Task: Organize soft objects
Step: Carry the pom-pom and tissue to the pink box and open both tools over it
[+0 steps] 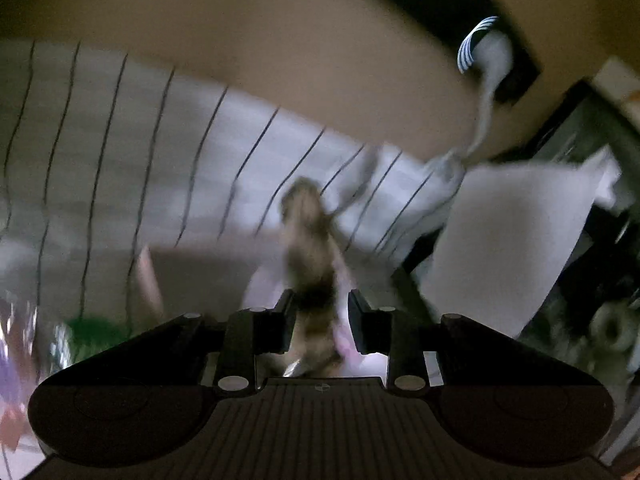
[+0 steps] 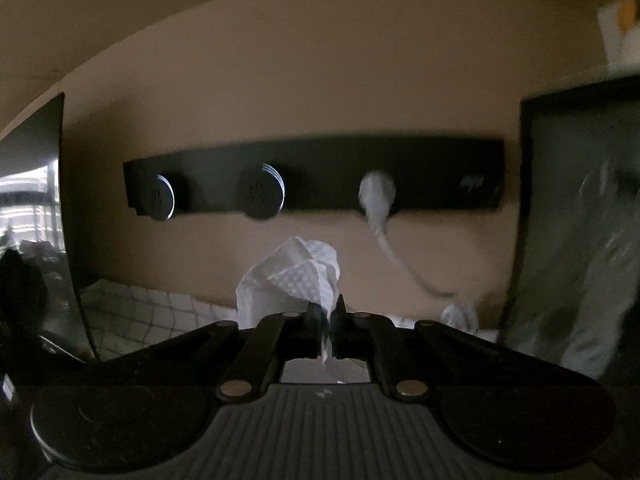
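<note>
Two soft things are in our grippers, neither put away: left gripper (image 1: 320,308) pinches a plush (image 1: 310,248) above the bed (image 1: 120,140), right gripper (image 2: 326,314) pinches a cloth (image 2: 296,276) below the hook rail (image 2: 320,160).

Dim room, heavy motion blur, fisheye-curved edges, dark corners
</note>
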Tool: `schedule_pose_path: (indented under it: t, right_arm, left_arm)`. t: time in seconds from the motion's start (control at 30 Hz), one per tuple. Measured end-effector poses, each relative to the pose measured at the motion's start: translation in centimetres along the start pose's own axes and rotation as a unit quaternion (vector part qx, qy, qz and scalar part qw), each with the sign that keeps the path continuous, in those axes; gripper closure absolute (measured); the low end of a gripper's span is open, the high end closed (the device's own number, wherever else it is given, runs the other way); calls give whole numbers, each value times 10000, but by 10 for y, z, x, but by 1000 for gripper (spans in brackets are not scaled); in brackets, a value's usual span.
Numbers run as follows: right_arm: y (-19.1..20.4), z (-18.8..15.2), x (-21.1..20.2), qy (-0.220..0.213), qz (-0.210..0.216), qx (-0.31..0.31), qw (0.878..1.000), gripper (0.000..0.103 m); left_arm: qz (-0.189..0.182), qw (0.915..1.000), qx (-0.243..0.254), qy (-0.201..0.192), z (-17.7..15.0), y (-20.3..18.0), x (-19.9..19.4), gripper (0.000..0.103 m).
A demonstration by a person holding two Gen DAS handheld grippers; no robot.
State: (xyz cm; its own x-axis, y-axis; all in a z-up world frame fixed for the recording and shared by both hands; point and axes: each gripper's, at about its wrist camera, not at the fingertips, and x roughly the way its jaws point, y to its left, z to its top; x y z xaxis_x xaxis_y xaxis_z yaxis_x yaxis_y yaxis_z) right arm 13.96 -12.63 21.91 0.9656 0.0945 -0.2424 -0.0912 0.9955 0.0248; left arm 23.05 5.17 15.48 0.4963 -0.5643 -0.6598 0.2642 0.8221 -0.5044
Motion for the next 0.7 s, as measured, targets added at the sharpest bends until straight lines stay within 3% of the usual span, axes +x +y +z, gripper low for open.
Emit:
schedule_pose_path:
  t: [0.17, 0.3, 0.4, 0.57, 0.7]
  right_arm:
    - [9, -11, 31, 384, 384, 115, 9985, 99]
    - [26, -30, 63, 839, 853, 137, 9927, 99]
    - [44, -63, 98, 1426, 685, -40, 9874, 99]
    - [64, -126, 129, 2501, 596, -327, 9658, 99]
    - [89, -155, 134, 2972, 645, -994, 9474, 99]
  left_arm:
    - [106, 9988, 450, 129, -15, 6, -15, 72]
    - [360, 9967, 630, -357, -23, 17, -72, 72]
    - [885, 9911, 550, -832, -27, 40, -127, 72]
    - [1812, 9707, 83, -1578, -39, 90, -221, 72]
    - [2279, 9506, -368, -2078, -50, 119, -275, 72]
